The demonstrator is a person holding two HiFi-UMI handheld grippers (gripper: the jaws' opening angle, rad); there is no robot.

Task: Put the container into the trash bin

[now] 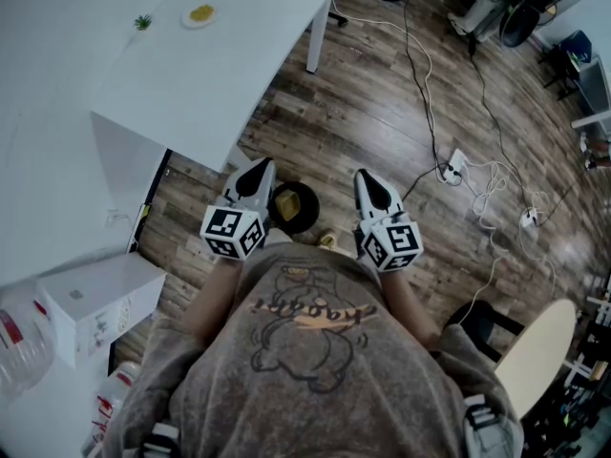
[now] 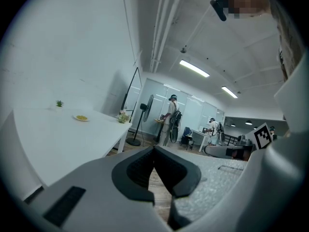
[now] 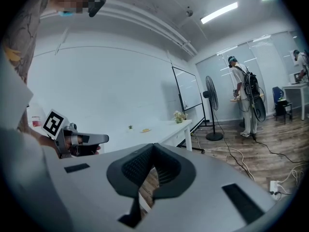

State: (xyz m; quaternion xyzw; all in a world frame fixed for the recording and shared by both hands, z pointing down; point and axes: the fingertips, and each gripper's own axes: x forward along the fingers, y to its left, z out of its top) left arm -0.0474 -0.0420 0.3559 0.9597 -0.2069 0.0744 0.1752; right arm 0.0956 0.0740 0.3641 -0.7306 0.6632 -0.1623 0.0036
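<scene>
A small white dish with yellow contents (image 1: 200,13) lies on the white table (image 1: 220,84), far ahead of both grippers; it also shows in the left gripper view (image 2: 81,117) and the right gripper view (image 3: 145,129). A round black trash bin (image 1: 304,208) stands on the wood floor between the grippers, with a tan object (image 1: 284,203) inside it. My left gripper (image 1: 260,167) (image 2: 154,151) is shut and holds nothing. My right gripper (image 1: 364,176) (image 3: 153,146) is shut as well, with nothing between its tips. Both are held close to the person's chest and point nearly level.
A tiny green plant (image 1: 142,22) and a flower pot (image 2: 123,116) sit on the table. Cables and a power strip (image 1: 452,168) trail over the floor at right. A round stool (image 1: 535,351) is at lower right. A white box (image 1: 95,303) and bottles are at lower left. A standing fan (image 3: 211,105) and a person (image 3: 245,98) are farther off.
</scene>
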